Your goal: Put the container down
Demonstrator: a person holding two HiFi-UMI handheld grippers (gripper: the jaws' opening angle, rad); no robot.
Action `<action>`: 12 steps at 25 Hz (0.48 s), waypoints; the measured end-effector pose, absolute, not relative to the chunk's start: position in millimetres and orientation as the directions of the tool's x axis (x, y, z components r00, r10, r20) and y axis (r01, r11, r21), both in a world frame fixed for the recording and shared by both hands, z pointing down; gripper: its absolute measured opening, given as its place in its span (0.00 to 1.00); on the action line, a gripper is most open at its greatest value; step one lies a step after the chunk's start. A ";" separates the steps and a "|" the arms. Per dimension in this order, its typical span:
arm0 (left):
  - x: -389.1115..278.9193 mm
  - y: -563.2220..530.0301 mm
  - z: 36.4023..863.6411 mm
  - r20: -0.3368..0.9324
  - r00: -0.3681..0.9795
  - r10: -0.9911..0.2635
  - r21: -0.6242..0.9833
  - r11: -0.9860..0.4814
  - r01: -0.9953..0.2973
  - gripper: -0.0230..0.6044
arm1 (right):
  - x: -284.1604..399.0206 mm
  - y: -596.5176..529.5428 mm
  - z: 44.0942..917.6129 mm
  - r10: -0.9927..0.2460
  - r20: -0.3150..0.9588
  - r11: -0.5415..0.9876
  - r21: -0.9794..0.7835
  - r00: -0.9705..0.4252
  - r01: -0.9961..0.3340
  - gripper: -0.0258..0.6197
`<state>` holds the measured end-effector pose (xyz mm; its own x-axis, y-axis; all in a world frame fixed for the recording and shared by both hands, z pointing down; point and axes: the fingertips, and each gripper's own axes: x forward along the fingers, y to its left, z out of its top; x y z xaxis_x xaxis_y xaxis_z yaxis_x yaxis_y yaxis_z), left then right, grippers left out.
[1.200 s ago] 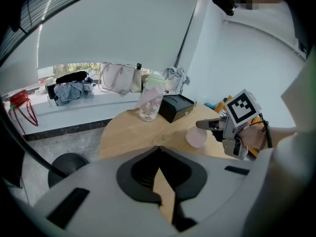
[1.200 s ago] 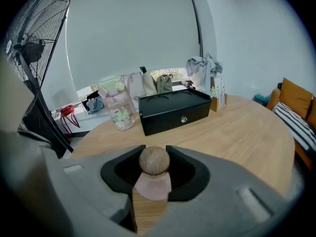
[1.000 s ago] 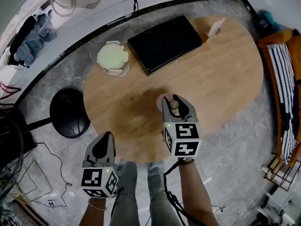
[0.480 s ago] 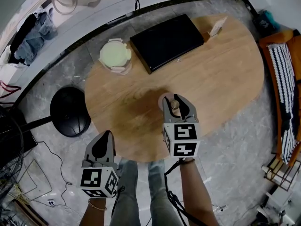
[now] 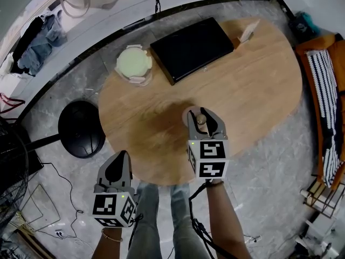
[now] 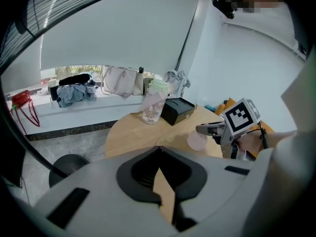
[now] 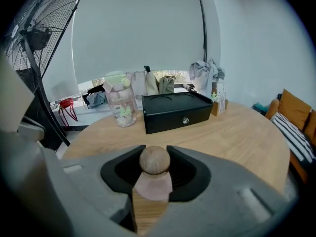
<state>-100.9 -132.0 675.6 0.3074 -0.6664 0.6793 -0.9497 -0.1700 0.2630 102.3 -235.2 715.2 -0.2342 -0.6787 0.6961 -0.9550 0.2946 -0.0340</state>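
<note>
Small pink see-through container w/ round wooden knob lid (image 5: pixel 200 120) sits near the front-middle of the oval wooden desk (image 5: pixel 259 85), well clear of the other stuff. Its base looks down on the wood, tho from where I stand I can't swear it's touching. Right claw (image 5: pixel 201 114) is clenched on it: a jaw either side, knob poking up between the tips, claw angled down from the person's side of the desk.

Left claw (image 5: pixel 119 158) is off the desk edge, low by the person's legs over the grey floor. Its jaw tips are pressed together and it holds nothing.

Further back on the desk is a flat black rectangular box (image 5: pixel 191 48), lid closed. Just left of it, at the desk's far-left rim, is a clear jar w/ pale green lid (image 5: pixel 133 63). A small wooden card holder (image 5: pixel 248 32) is at the box's right end, near the far edge.

Round the desk: black round stool (image 5: pixel 81 128) on the left, orange sofa w/ striped cloth (image 5: pixel 325 85) on the right, bags & clothes along the window sill behind.
</note>
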 end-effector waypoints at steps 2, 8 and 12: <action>-101.2 -130.8 674.5 0.678 0.308 -0.667 0.262 -0.172 -0.950 0.03 | 102.2 -234.9 714.9 -0.679 0.698 0.291 -0.028 -0.227 -0.956 0.24; -102.2 -128.2 674.0 0.678 0.309 -0.667 0.257 -0.179 -0.950 0.03 | 103.6 -232.7 711.8 -0.687 0.690 0.282 -0.033 -0.226 -0.959 0.28; -101.0 -126.0 673.0 0.678 0.310 -0.666 0.257 -0.180 -0.949 0.03 | 102.4 -230.1 707.8 -0.691 0.685 0.285 -0.034 -0.230 -0.958 0.30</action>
